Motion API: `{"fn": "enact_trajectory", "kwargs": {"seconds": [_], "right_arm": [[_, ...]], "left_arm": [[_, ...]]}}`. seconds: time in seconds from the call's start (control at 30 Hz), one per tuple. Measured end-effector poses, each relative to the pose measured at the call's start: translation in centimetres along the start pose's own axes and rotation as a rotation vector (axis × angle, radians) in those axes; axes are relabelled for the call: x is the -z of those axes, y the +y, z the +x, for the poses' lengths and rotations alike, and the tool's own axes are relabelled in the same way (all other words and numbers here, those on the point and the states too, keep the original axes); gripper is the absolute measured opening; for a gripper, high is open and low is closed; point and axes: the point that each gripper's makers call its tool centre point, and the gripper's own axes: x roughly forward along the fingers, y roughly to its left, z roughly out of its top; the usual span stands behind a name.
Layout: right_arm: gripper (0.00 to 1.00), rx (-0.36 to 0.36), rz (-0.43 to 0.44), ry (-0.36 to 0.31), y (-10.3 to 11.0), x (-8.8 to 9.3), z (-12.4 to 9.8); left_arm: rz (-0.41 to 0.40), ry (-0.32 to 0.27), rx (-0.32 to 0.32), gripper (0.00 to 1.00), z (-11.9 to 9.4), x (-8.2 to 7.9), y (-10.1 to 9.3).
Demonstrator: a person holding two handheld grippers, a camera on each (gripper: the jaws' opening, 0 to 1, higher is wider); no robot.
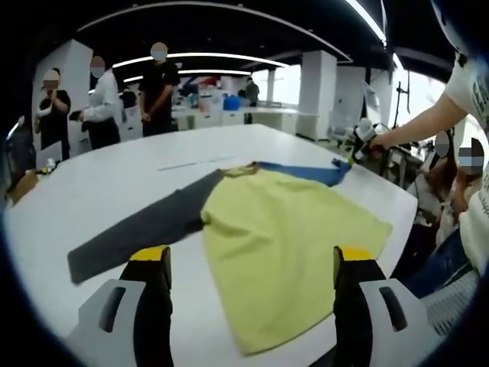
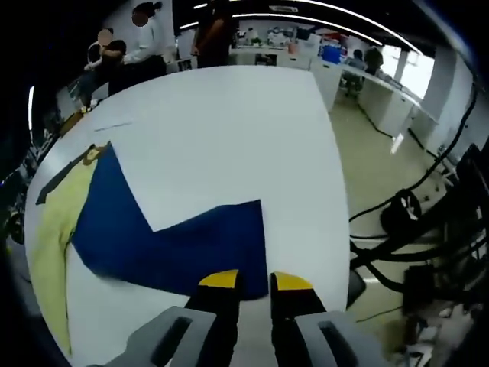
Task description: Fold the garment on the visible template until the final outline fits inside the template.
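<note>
No brand, label or legible writing is being shown on any item. In the left gripper view, the left gripper [image 1: 252, 267] is being held low over the near edge of the white table [image 1: 114, 187], its two yellow-tipped jaws standing wide apart with nothing between them, the garment's hem lying beyond and between them. The garment [image 1: 283, 237] is being displayed spread flat on the table: a soft, matte yellow body, a dark grey sleeve [image 1: 137, 233] running out toward the left, and a blue sleeve [image 1: 306, 172] stretched toward the far right edge. At that far edge the right gripper [image 1: 353, 157] is being held by a person's hand [image 1: 380, 141] on an outstretched arm, at the blue sleeve's tip. In the right gripper view, the right gripper [image 2: 254, 283] is being seen with its yellow-tipped jaws drawn close, only a narrow gap left between them, at the near edge of the blue sleeve [image 2: 176, 241]; whether cloth is being pinched cannot be told. The blue sleeve is being shown lying flat in a broad, angular shape, joining the yellow body [image 2: 53, 222] at the left. A thin line [image 1: 191, 164] is being noted on the table beyond the collar. Several people [image 1: 103, 99] are being seen standing behind the table.
</note>
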Motion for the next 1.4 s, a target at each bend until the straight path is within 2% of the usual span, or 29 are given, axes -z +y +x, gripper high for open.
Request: {"fn": "enact_trajectory", "kwargs": {"seconds": [0.2, 0.4, 0.73, 0.87, 1.17, 1.4], "right_arm": [[0.00, -0.005, 0.048, -0.014, 0.7, 0.6, -0.8], [0.00, -0.004, 0.067, 0.011, 0.8, 1.7, -1.2], [0.00, -0.008, 0.081, 0.066, 0.9, 3.7, -3.9], [0.00, -0.011, 0.104, 0.089, 1.2, 4.7, -5.1], [0.00, -0.002, 0.101, 0.149, 0.9, 7.3, -5.9], [0.00, -0.002, 0.175, 0.153, 1.2, 8.7, -6.3]], "left_arm": [[-0.002, 0.004, -0.002, 0.85, -0.1, 0.1, 0.0], [-0.004, 0.007, 0.001, 0.85, -0.1, 0.2, -0.1], [0.007, 0.000, 0.019, 0.86, 0.0, -0.1, -0.3], [0.010, -0.007, 0.029, 0.86, 0.0, -0.2, -0.5], [0.011, -0.022, 0.030, 0.88, -0.2, -0.3, -0.6], [0.018, -0.023, 0.030, 0.89, -0.5, -0.1, -0.5]]}}
